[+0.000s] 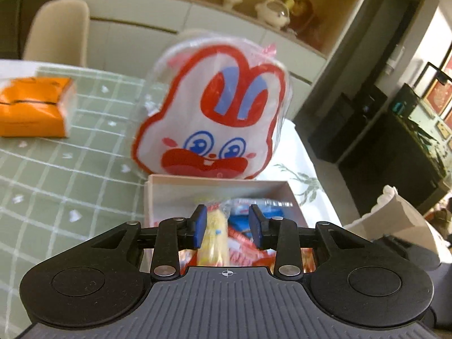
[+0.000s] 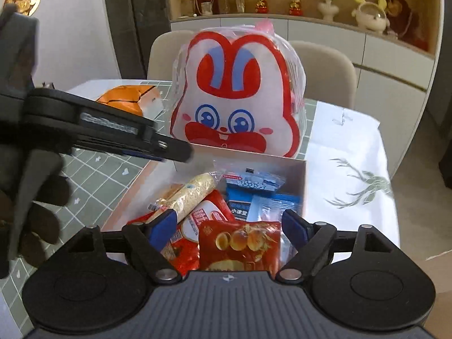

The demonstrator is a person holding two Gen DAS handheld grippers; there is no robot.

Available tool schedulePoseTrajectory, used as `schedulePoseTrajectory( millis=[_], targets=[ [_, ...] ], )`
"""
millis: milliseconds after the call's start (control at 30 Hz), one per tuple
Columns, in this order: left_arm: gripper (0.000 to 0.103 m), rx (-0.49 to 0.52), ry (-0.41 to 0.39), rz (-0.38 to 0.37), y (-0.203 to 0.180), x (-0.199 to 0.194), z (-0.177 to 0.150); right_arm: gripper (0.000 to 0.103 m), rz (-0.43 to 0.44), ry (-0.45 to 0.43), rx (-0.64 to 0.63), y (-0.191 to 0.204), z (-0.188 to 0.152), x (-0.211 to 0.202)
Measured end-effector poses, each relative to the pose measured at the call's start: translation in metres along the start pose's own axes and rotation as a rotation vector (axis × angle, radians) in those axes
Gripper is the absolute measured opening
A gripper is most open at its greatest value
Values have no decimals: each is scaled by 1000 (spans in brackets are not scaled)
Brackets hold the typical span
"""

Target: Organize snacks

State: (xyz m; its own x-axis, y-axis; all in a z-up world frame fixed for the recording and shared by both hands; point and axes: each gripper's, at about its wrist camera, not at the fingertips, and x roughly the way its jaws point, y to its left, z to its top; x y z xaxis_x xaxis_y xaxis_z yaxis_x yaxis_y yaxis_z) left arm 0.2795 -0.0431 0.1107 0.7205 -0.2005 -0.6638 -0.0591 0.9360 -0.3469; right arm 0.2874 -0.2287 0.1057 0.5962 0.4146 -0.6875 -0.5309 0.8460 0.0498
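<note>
The table (image 2: 353, 152) carries a green grid-patterned cloth on its left portion and a white cloth with a grey-green plant print on its right. All positions below are given relative to the open cardboard box (image 2: 303, 186), which stands on the table near its front edge.

Directly behind the box, touching or nearly touching its rear wall, stands a rabbit-face bag (image 2: 234, 96), upright, white with red outline and blue eyes, wrapped in clear plastic. Behind and to the left of the box lies an orange packet (image 2: 124, 99) on the green cloth, well apart from it. Two beige chairs stand beyond the table, behind the rabbit-face bag.

Inside the box lie the snacks, piled loosely: a pale yellow roll in a clear wrapper (image 2: 195, 189) along the left side, blue packets (image 2: 254, 183) toward the rear right, a red-and-white packet (image 2: 206, 217) in the middle, and a red packet printed with round golden cakes (image 2: 240, 243) at the front.

The right gripper (image 2: 228, 224) hangs over the front of the box, its blue pads spread wide on either side of the red cake packet, not pressing on it. The left gripper (image 1: 227, 227) is over the left side of the box, jaws parted. In the left wrist view the yellow roll (image 1: 214, 231) appears just beside its left pad (image 1: 199, 226), with a clear gap to the other pad; contact cannot be determined. In the right wrist view the left gripper (image 2: 169, 148) is seen from the side, held by a dark-gloved hand (image 2: 39, 206).
</note>
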Motion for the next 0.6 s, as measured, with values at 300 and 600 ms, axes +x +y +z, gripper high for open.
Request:
schedulePoseTrajectory(
  millis=[300,600],
  targets=[
    [36,-34,-8,106,-12,-65,-150,82,-168,-11,75,9,-100,-58],
    [36,36,-62,217,-28,-88,-250,83,-115,76,137,25,-186,-69]
  ],
)
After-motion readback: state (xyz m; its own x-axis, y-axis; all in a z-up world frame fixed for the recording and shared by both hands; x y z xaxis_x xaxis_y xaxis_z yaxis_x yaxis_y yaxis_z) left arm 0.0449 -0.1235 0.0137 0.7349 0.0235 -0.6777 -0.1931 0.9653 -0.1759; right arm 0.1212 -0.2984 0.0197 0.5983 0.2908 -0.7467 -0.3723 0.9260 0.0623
